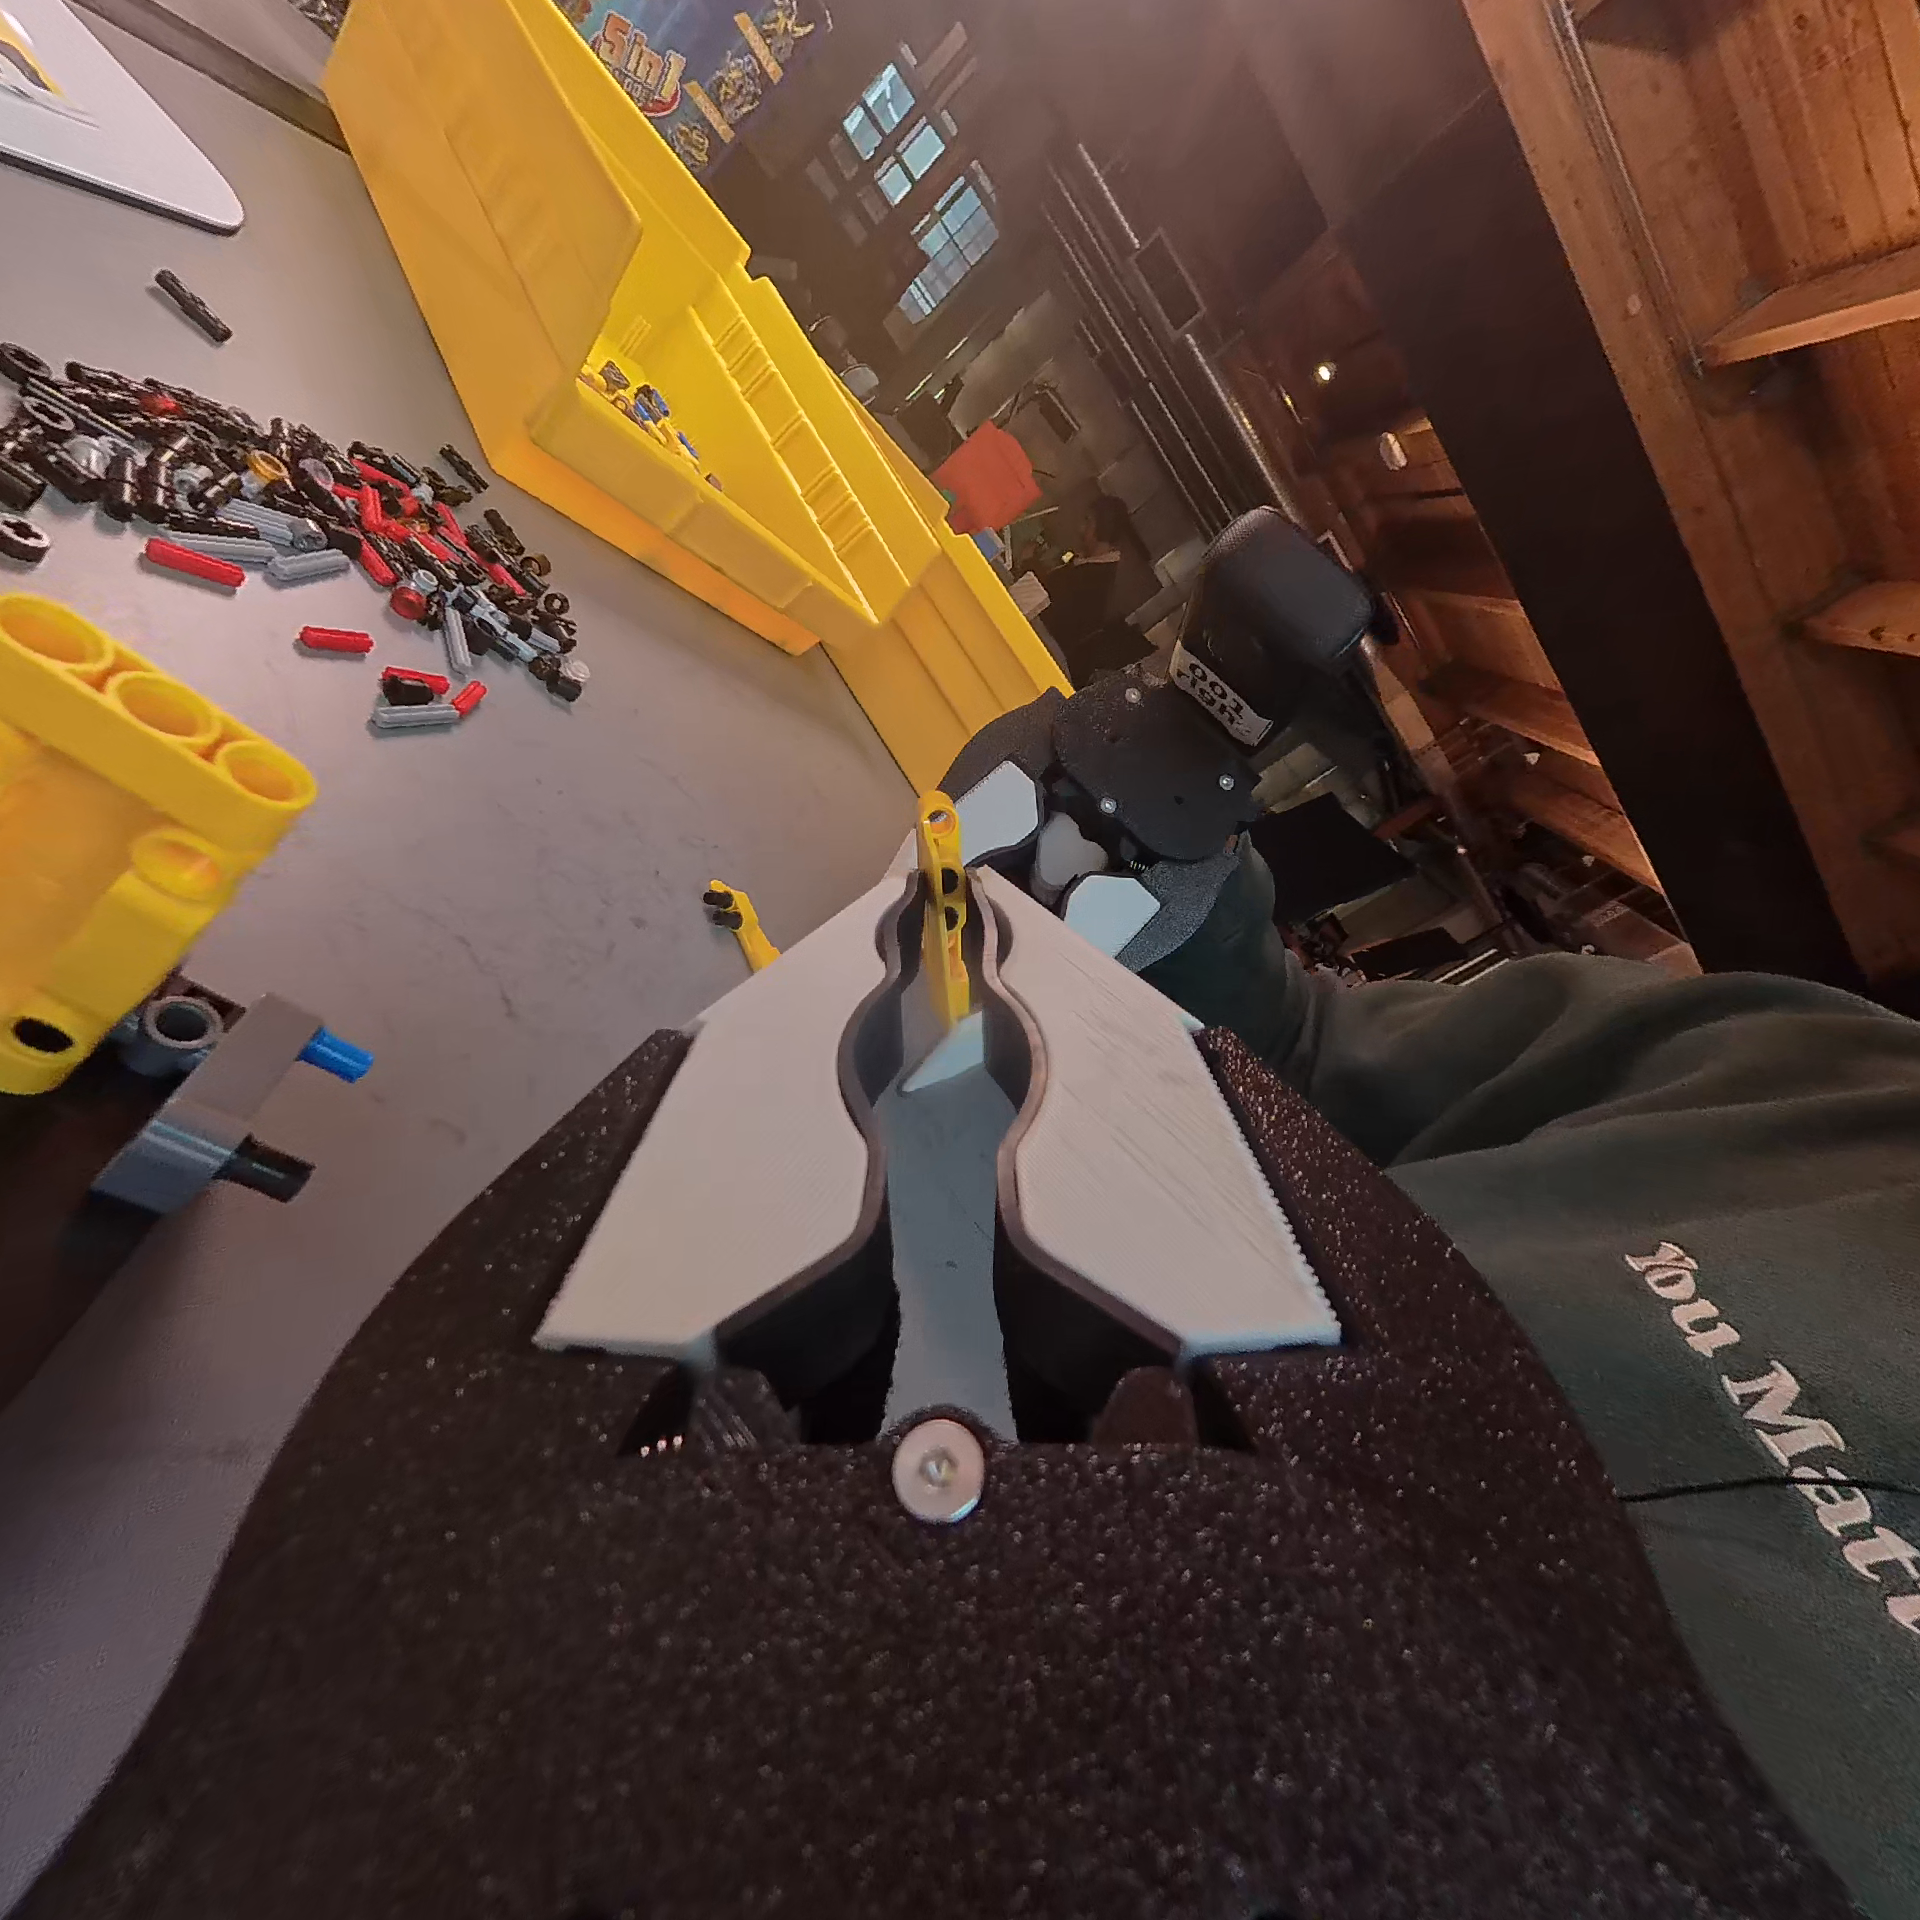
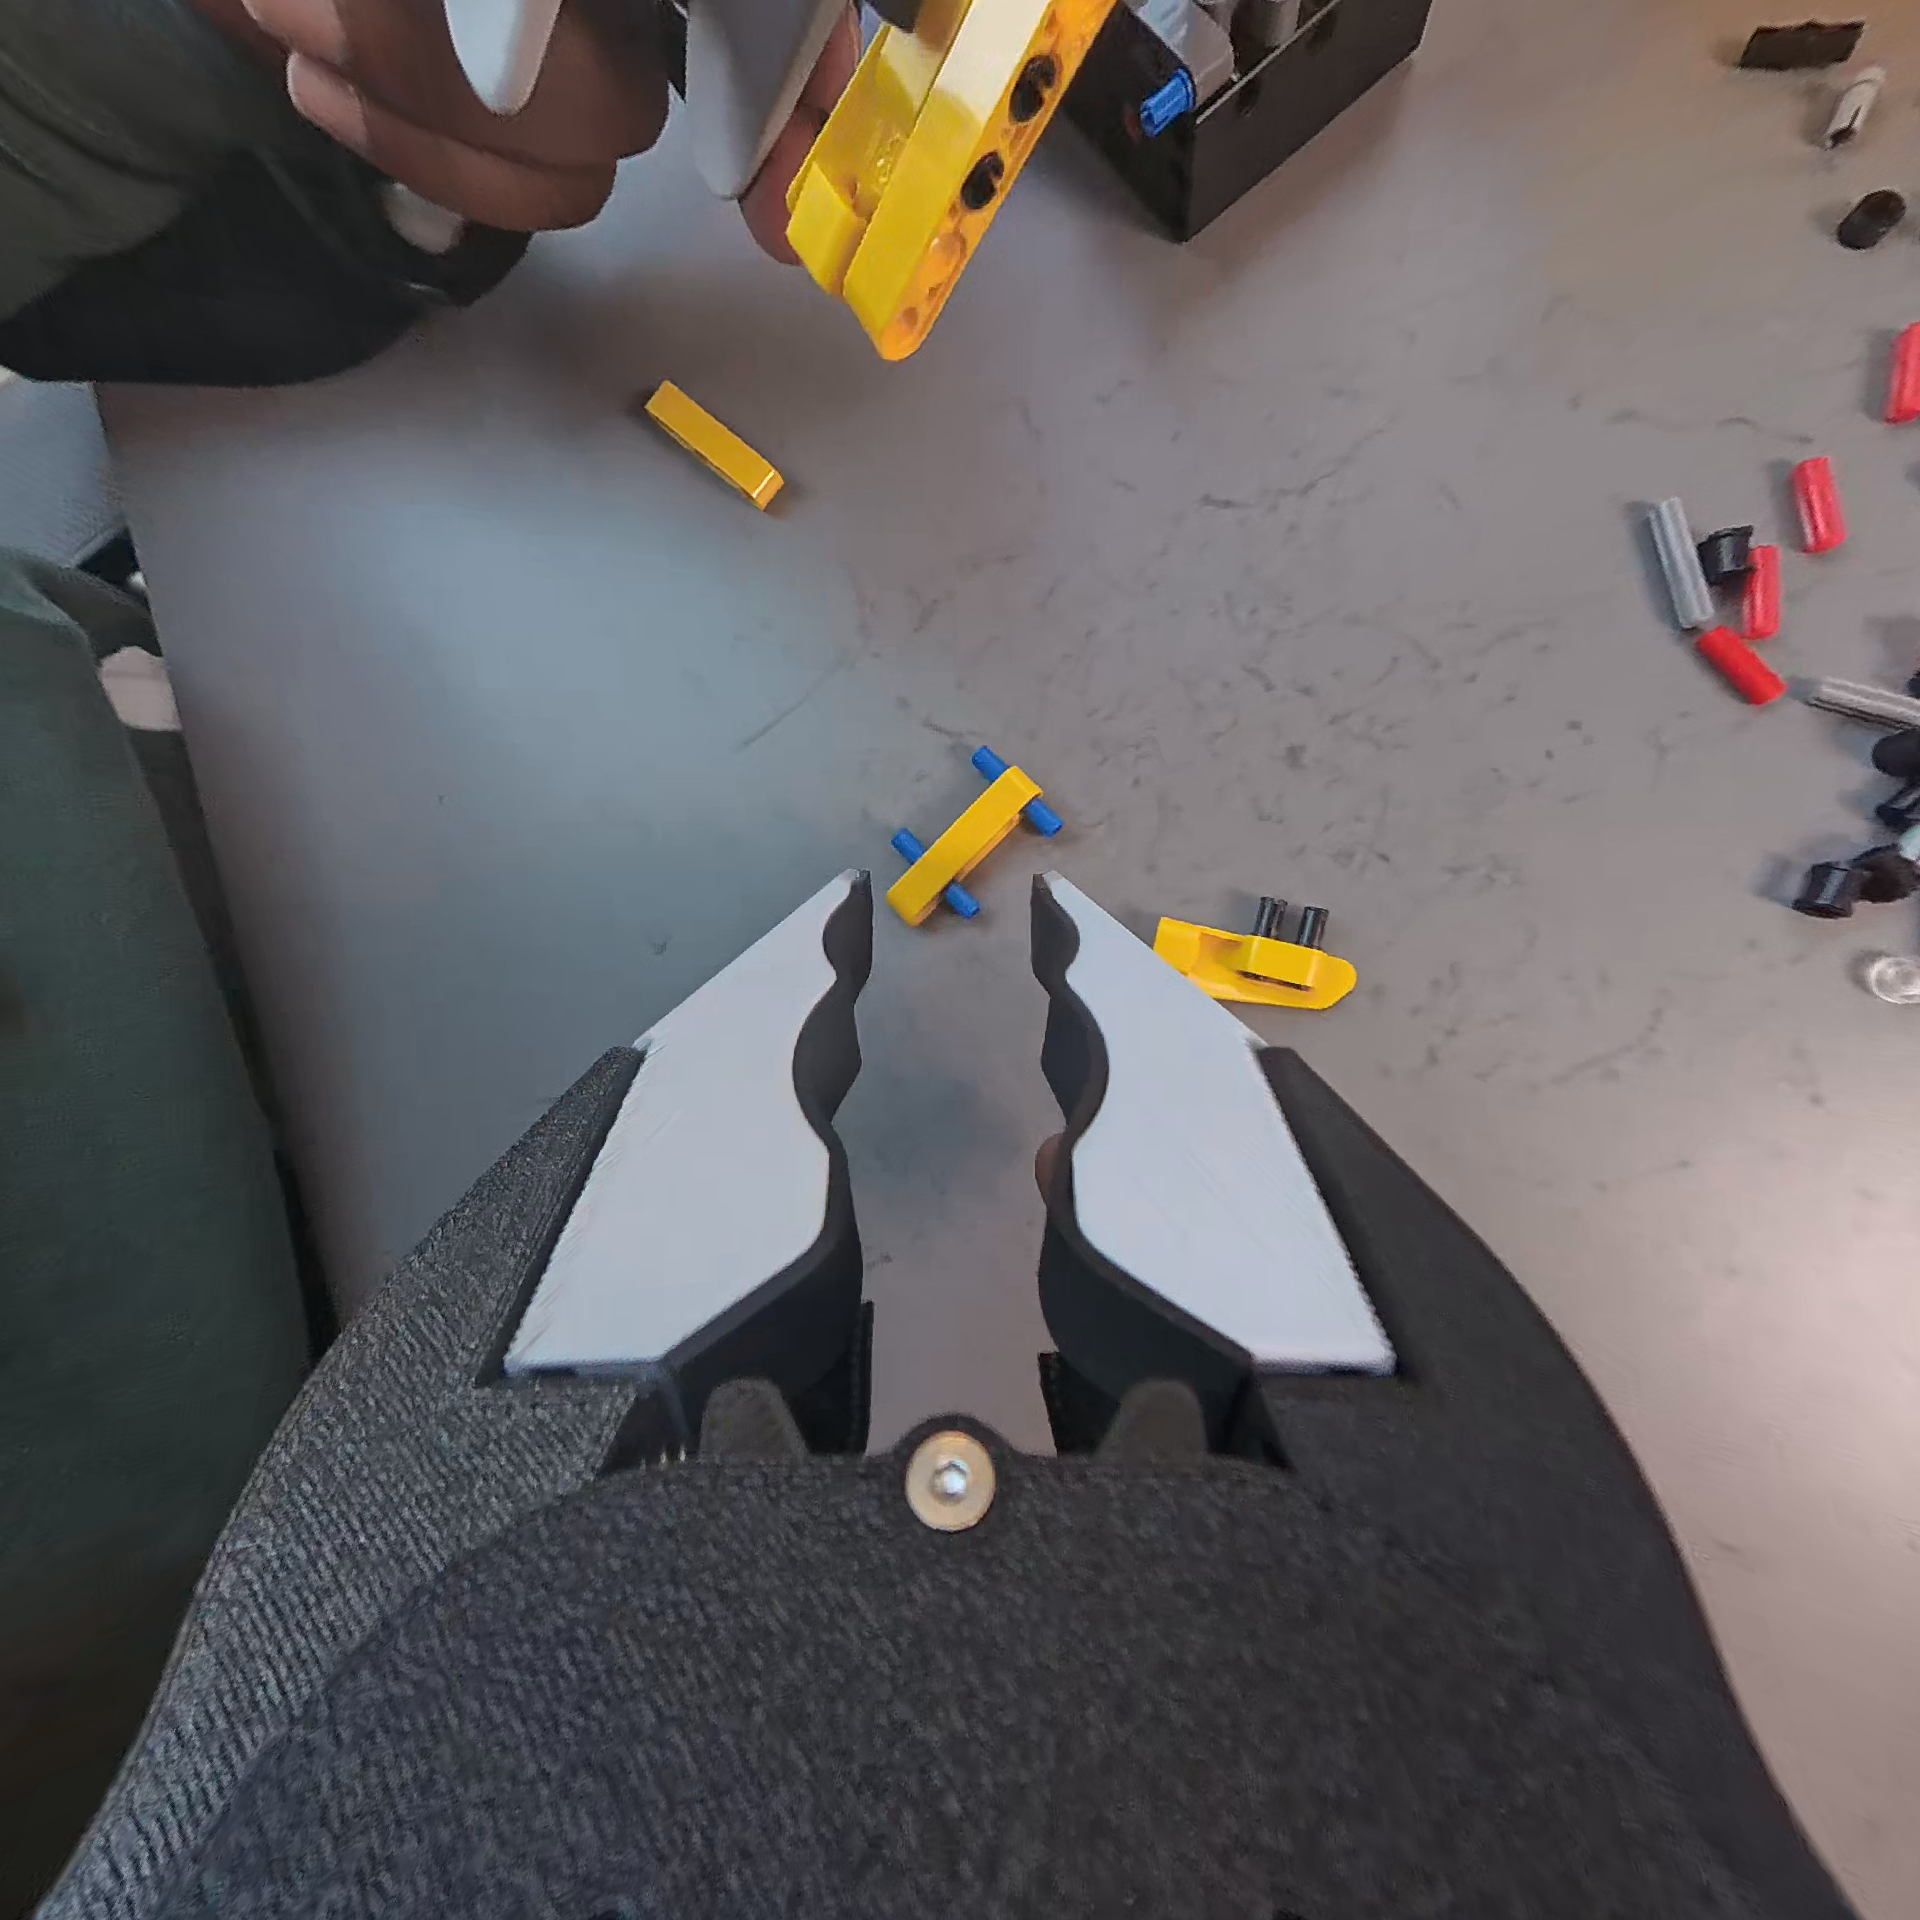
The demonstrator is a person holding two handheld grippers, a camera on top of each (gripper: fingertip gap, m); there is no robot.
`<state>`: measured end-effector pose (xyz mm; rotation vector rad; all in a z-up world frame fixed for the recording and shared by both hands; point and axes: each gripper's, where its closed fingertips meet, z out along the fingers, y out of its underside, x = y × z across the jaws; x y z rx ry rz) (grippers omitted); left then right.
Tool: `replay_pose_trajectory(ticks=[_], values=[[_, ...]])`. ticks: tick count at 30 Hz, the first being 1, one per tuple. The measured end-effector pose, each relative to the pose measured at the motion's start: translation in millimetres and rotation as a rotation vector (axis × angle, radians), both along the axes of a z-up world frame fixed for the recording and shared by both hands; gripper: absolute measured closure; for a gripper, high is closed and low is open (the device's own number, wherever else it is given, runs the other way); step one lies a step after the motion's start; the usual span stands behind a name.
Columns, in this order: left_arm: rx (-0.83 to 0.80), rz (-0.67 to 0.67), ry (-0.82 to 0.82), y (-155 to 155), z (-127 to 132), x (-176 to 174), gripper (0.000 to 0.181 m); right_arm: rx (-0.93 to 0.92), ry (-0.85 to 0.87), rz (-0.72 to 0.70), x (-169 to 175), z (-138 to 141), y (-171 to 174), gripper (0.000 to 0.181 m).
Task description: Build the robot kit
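We've got our left gripper [image 1: 943, 883] pinching a yellow holed beam [image 1: 943, 914] up off the grey table [image 2: 1351, 416], while our right gripper [image 2: 951, 883] hangs spread wide just above a small yellow beam with blue pins [image 2: 966, 847], a yellow piece with black pins [image 2: 1262, 961] just beside.

Grey tabletop [image 2: 1351, 416]; loose heap of black, red, grey connector pins [image 1: 312, 509]; yellow sorting bins [image 1: 582, 260]; short yellow beam with two blue pins [image 2: 966, 847]; plain yellow beam [image 2: 715, 445] apart.
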<state>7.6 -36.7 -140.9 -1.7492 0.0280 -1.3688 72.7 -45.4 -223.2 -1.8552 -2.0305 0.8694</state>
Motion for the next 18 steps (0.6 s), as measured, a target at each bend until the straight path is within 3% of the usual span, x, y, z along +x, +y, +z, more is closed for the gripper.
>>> replay_pose_trajectory(ticks=[5,8,12,14,18], values=[[0.008,0.016,0.017,1,0,-2,0.175,0.08,-0.067,-0.051,-9,-16,0,0.158],[0.01,0.015,0.017,1,1,-2,0.175,0.073,-0.051,-0.038,-14,-15,-5,0.17],[0.0,0.01,0.027,1,-2,-1,0.175,0.183,-0.024,0.026,-11,-13,2,0.172],[-0.014,0.012,0.047,1,-7,-1,0.175,0.302,-0.01,0.098,-6,-8,7,0.172],[-0.017,0.005,0.064,1,-9,1,0.175,0.772,-0.059,0.323,10,-1,29,0.172]])
